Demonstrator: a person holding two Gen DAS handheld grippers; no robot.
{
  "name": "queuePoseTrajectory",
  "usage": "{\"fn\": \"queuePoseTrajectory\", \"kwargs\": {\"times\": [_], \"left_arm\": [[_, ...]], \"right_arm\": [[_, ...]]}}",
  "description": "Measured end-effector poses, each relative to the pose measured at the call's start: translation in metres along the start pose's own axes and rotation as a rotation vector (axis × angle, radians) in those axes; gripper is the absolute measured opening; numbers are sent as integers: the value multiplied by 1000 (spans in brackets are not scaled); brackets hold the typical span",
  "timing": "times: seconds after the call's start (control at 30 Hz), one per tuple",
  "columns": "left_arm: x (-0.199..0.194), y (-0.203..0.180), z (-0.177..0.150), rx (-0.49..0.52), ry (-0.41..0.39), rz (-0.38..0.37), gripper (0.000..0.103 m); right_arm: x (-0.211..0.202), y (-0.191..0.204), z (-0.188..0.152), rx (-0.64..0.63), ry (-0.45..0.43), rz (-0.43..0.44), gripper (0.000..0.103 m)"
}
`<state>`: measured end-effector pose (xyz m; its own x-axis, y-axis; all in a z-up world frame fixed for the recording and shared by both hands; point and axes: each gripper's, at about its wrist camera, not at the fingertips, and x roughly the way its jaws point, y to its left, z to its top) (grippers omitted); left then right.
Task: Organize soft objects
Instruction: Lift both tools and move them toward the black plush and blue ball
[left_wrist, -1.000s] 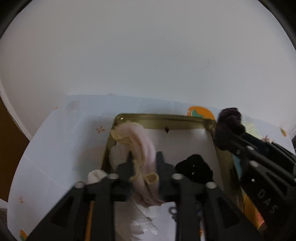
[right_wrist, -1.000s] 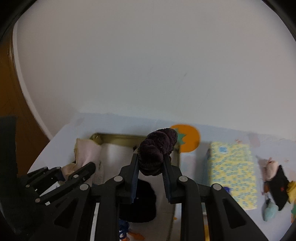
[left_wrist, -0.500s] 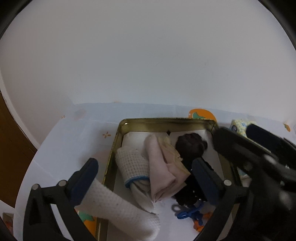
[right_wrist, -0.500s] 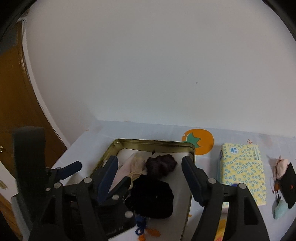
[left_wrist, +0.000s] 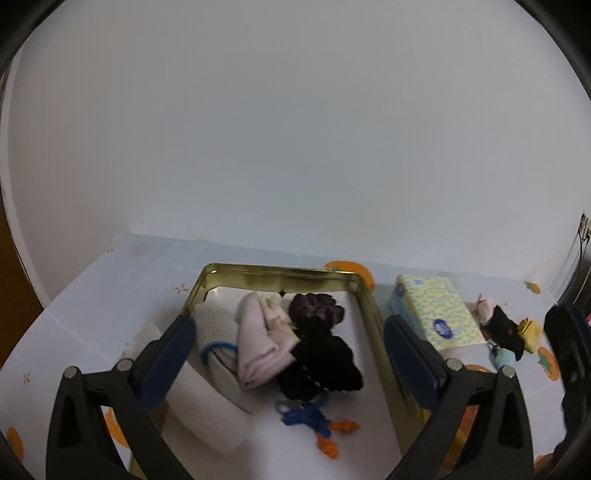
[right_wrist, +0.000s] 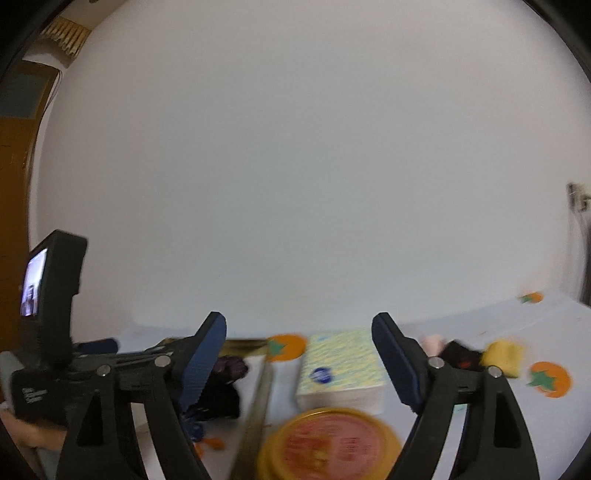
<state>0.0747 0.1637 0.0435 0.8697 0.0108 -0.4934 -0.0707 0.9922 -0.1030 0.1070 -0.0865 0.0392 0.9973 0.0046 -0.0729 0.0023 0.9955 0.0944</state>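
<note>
A gold tin tray (left_wrist: 280, 272) holds a white waffle cloth (left_wrist: 218, 325), a pink cloth (left_wrist: 255, 343), a dark purple scrunchie (left_wrist: 316, 308), a black cloth (left_wrist: 321, 360) and a blue and orange cord (left_wrist: 314, 421). My left gripper (left_wrist: 286, 350) is open and empty above the tray. My right gripper (right_wrist: 299, 362) is open and empty, to the right of the tray (right_wrist: 255, 406). More soft items lie at the right: a pink one (left_wrist: 485, 306), a black one (left_wrist: 504, 332) and a yellow one (left_wrist: 530, 330), also seen in the right wrist view (right_wrist: 504, 352).
A yellow patterned tissue pack (left_wrist: 436, 314) lies right of the tray, also in the right wrist view (right_wrist: 341, 362). A round orange-lidded tin (right_wrist: 328, 443) sits in front of it. The tablecloth (left_wrist: 92, 295) has orange fruit prints. A white wall stands behind.
My left gripper let go of the pink cloth and my right gripper let go of the purple scrunchie, both now in the tray. Both grippers opened and pulled back; the right one swung rightward.
</note>
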Motion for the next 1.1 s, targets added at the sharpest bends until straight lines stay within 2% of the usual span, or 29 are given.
{"fn": "queuePoseTrajectory", "kwargs": {"times": [0.1, 0.2, 0.33, 0.5, 0.83, 1.1], "left_arm": [[-10, -7, -10, -11, -42, -5, 103], [-14, -10, -18, -31, -57, -21, 103], [-24, -18, -24, -21, -129, 22, 103], [-31, -28, -35, 2, -187, 31, 103], [-34, -63, -55, 137, -200, 11, 103], [-40, -69, -64, 121, -195, -7, 103]], "right_arm": [[-3, -1, -3, -15, -23, -26, 84], [3, 0, -10, -47, 23, -23, 84], [-5, -9, -7, -55, 48, -43, 84], [-12, -21, -10, -47, 60, -51, 84], [-22, -49, -12, -36, 90, -91, 84], [-31, -74, -13, -51, 94, -119, 84]]}}
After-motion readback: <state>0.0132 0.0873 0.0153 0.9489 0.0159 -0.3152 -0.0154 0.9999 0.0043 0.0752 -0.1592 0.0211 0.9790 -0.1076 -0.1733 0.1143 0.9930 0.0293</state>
